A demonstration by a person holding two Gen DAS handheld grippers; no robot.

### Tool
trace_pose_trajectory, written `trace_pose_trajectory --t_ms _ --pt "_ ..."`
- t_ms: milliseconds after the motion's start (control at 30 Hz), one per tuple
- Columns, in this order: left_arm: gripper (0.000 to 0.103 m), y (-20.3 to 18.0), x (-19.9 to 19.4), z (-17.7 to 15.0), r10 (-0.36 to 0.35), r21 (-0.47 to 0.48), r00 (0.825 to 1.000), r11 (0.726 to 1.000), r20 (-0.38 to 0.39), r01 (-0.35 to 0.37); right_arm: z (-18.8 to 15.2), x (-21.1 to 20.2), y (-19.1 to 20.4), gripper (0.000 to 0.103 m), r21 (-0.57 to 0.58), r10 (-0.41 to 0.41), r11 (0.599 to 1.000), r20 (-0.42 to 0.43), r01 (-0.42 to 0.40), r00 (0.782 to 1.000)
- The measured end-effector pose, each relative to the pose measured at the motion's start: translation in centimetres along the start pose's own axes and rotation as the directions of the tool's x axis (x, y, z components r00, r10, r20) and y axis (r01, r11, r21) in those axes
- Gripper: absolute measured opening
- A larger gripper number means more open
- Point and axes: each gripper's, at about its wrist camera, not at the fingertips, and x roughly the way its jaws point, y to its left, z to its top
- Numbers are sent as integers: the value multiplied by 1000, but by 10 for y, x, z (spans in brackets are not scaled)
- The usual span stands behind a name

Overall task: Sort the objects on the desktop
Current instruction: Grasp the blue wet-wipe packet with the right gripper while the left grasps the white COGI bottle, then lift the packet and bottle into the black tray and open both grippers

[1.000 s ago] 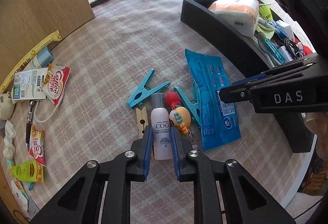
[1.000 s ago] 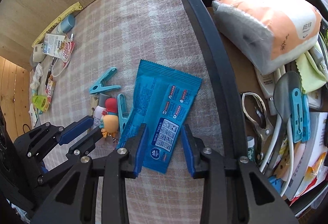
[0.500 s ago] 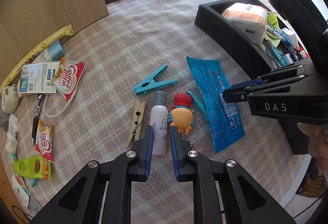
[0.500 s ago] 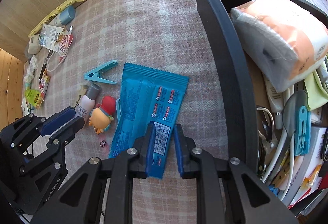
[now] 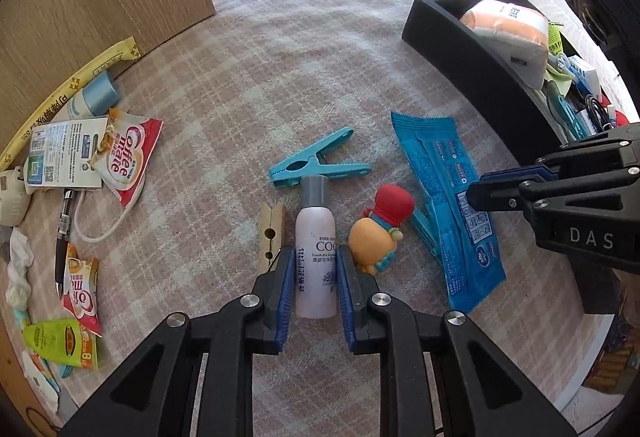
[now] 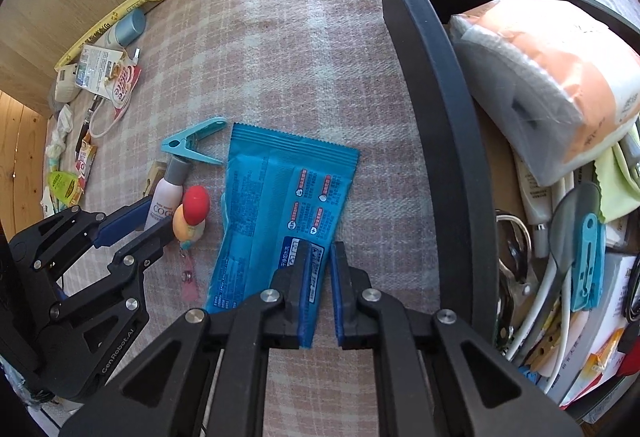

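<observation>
Claws (image 5: 314,261) (image 6: 320,257) pinch, seemingly, bottle (image 5: 316,249) and blue packet (image 6: 280,213).

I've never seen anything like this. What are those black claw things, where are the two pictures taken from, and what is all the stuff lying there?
There is no robot here: a person holds a two-fingered grabbing tool in each hand, and each tool carries a wide-angle camera looking down along its fingers. One picture comes from the left tool, the other from the right.

The left gripper has its blue-padded fingers either side of a small white spray bottle, and its jaws are opening. The right gripper is closing on the corner of a blue packet.

Both things lie on a checked cloth, beside a teal clothes peg, a wooden peg and a little toy figure with a red hat. The black tray on the right already holds many sorted things, including an orange-and-white pack.
</observation>
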Motion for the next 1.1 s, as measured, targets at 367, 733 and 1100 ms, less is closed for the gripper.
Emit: trace_pose_trajectory --t_ms 367,733,1100 --pt "19 22 -23 -25 -11 -111 999 994 50 16 -6 -11 4 3 2 81 997 57 -81 995" --pt "19 9 -58 -15 -32 -105 989 993 142 48 -29 -60 -25 2 -8 136 991 135 -136 981" --pt "19 -75 -87 27 -123 54 971 992 205 114 -47 -137 -85 2 40 99 993 247 -112 964"
